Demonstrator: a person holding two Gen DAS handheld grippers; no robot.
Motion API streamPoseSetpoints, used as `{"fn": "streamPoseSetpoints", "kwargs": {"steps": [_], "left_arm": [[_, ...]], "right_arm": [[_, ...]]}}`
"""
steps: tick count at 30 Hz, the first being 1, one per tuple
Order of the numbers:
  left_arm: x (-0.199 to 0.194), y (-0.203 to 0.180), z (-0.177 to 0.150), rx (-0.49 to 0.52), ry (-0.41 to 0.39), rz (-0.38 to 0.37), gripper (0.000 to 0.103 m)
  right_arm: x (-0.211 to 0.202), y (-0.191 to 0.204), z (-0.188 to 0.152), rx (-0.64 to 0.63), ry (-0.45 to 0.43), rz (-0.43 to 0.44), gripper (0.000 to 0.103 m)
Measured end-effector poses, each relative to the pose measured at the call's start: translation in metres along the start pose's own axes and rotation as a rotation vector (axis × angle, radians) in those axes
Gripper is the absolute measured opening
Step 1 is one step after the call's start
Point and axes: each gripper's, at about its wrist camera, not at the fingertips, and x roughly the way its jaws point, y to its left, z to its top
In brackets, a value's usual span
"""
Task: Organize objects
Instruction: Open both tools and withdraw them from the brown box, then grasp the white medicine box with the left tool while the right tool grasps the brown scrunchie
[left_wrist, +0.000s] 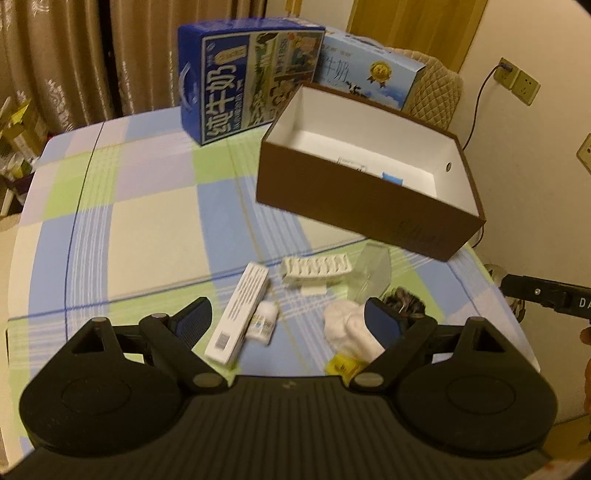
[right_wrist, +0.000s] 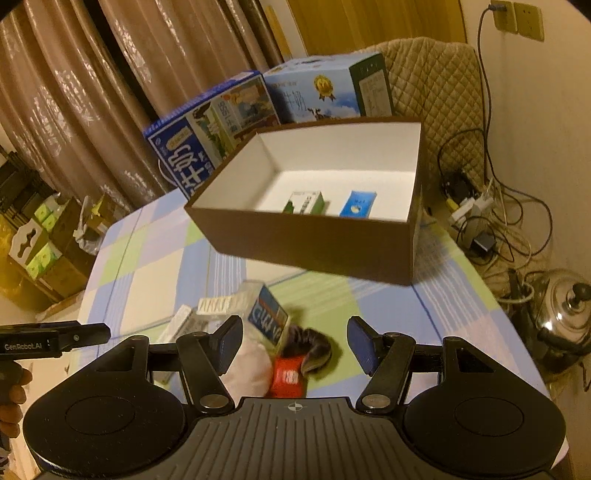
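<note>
A brown open box (left_wrist: 354, 206) (right_wrist: 317, 240) with a white inside stands on the checked table and holds a green-white carton (right_wrist: 304, 202) and a small blue packet (right_wrist: 357, 204). In front of it lies a pile: a long white box (left_wrist: 238, 312), a small white bottle (left_wrist: 264, 322), a white ridged tray (left_wrist: 316, 268), a clear plastic case (left_wrist: 373, 271), a white cloth (left_wrist: 351, 328), a dark furry item (right_wrist: 314, 347), a red packet (right_wrist: 290, 378) and a blue-labelled box (right_wrist: 269, 318). My left gripper (left_wrist: 288, 321) hangs open above the pile. My right gripper (right_wrist: 295, 341) is open over the furry item.
Two blue milk cartons (left_wrist: 247, 77) (left_wrist: 365, 70) stand behind the brown box. A quilted chair back (right_wrist: 436, 92), tangled cables (right_wrist: 487, 214) and a steel pot (right_wrist: 565, 306) sit to the right of the table. Curtains hang at the back.
</note>
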Motion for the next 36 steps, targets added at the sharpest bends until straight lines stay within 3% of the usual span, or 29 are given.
{"fn": "streamPoseSetpoints", "kwargs": {"steps": [16,36], "left_arm": [[0.002,0.01,-0.031,-0.011,0.058,0.005,0.087],[0.027,0.025,-0.044,-0.017,0.099,0.049,0.087]], "right_arm": [[0.015,0.004,-0.033,0.001,0.091,-0.003,0.06],[0.048,0.002,-0.044,-0.012,0.154,-0.019,0.06]]}}
